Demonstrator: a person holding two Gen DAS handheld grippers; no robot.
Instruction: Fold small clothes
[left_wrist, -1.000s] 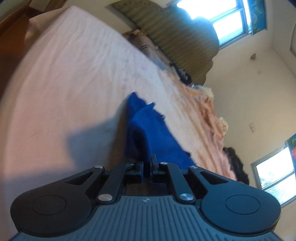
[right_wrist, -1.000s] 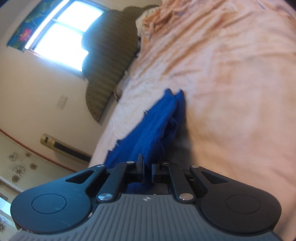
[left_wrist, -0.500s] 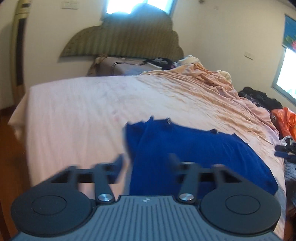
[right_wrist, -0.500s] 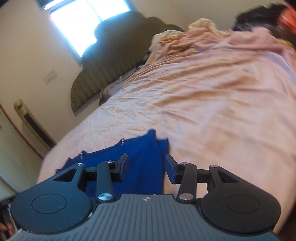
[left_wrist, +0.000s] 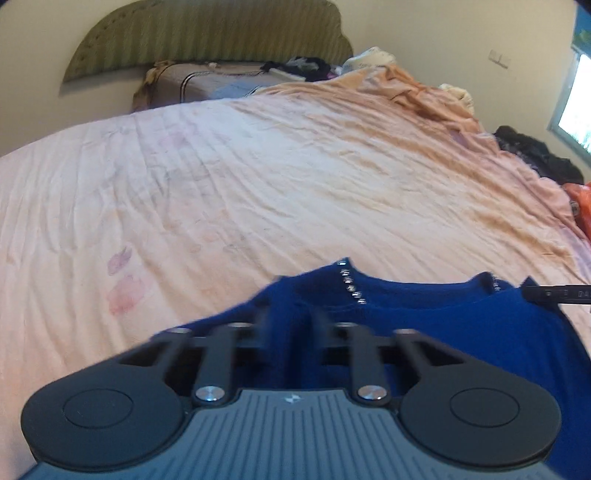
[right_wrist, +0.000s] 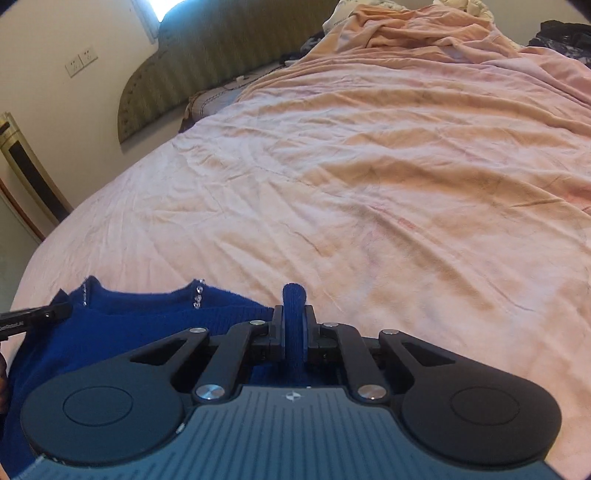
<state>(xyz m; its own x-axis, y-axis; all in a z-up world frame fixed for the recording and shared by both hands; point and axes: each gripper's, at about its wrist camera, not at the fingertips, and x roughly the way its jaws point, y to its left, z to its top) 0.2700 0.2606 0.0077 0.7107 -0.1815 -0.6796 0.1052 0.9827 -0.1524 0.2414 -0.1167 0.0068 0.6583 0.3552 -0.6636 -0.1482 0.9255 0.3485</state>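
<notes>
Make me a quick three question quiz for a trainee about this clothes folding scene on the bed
1. True or false: the right tongs are pinching a fold of the blue top.
2. Which best describes the left tongs? A, shut on a sock; B, open over the blue top; C, out of view.
3. Fill in: the blue top lies on a ____ bedsheet.

Key: 1 true; 2 B; 3 pink.
</notes>
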